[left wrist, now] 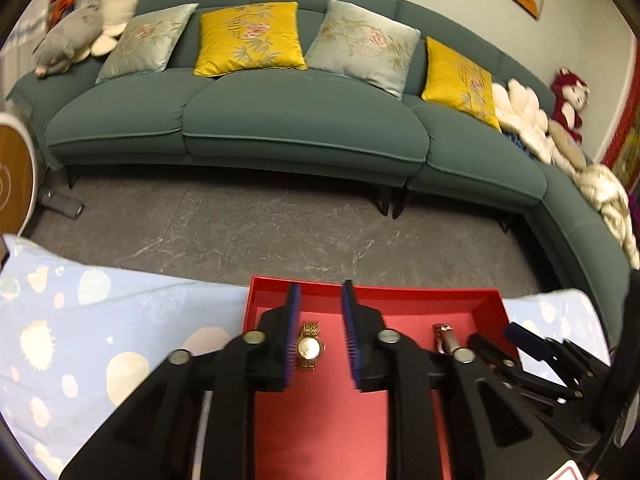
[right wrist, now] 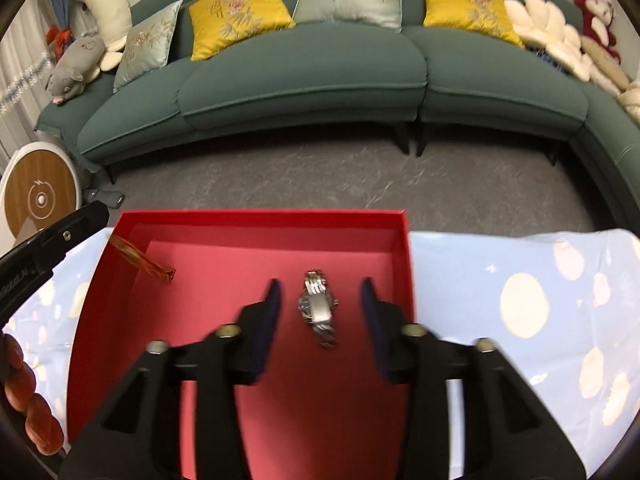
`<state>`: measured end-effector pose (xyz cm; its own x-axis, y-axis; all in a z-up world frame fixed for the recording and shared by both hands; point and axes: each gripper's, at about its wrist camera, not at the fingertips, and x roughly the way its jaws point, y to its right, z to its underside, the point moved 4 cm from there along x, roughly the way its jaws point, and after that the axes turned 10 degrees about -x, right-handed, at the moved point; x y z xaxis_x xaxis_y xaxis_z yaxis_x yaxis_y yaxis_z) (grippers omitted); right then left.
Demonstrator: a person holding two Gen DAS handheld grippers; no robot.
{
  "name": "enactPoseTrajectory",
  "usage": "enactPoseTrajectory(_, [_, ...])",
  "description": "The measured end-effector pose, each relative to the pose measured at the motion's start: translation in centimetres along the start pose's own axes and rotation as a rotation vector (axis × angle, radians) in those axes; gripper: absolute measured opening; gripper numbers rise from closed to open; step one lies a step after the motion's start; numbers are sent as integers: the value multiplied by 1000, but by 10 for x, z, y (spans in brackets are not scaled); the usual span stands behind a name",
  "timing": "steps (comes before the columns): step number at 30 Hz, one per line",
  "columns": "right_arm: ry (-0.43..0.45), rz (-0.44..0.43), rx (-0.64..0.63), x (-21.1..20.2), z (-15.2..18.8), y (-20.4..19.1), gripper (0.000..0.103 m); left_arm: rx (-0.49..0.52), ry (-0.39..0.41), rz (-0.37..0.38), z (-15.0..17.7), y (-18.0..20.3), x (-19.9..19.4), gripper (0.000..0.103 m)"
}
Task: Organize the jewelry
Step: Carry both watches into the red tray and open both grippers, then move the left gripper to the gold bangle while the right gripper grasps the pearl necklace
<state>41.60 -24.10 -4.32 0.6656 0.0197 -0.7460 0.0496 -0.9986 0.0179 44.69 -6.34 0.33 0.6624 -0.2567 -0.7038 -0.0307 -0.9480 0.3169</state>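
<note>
While both your tools hang over the red box (left wrist: 486,304), neither one grips anything. Your left tool (left wrist: 320,336) has its fingers apart w/ the gold watch (left wrist: 310,347) lying flat on the box floor btwn the blue pads (left wrist: 291,336), not touching either. In the right wrist view that gold watch (right wrist: 144,258) shows only as a blurred band near the box's far left corner. Your right tool (right wrist: 320,322) is spread wide too, and the silver watch (right wrist: 319,307) lies on the box floor btwn its fingers, band running roughly front to back, a bit nearer the left finger, clear of both. In the left wrist view you see the silver watch (left wrist: 445,336) partly hidden behind your left tool's frame, w/ the right tool (left wrist: 520,340) just beside it on the right. The box sits on a light blue cloth (left wrist: 100,320) w/ pale round prints, which covers the surface. At the left edge of the right wrist view, orange beads (right wrist: 30,400) show, too cropped to tell more. Beyond the surface: grey floor (right wrist: 320,176), a green sofa (right wrist: 304,80) w/ yellow and pale cushions, plush toys at both ends.
</note>
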Motion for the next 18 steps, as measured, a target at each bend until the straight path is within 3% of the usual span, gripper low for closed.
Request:
enactPoseTrajectory(1, [25, 5, 4, -9, 1, 2, 52, -17, 2, -8, -1, -3, -3, 43])
enactPoseTrajectory(5, [119, -30, 38, -73, 10, 13, 52, -13, 33, 0, 0, -14, -50, 43])
enactPoseTrajectory(7, [142, -40, 34, -109, 19, 16, 53, 12, 51, -7, 7, -21, -84, 56])
enactPoseTrajectory(9, [170, -44, 25, -149, 36, 16, 62, 18, 61, -18, 18, -30, -119, 64])
enactPoseTrajectory(14, [190, -90, 48, -226, 84, 9, 65, -20, 40, -10, 59, -58, -188, 64])
enactPoseTrajectory(18, [223, -50, 50, -270, 132, -5, 65, -13, 44, -48, 103, -77, -227, 64])
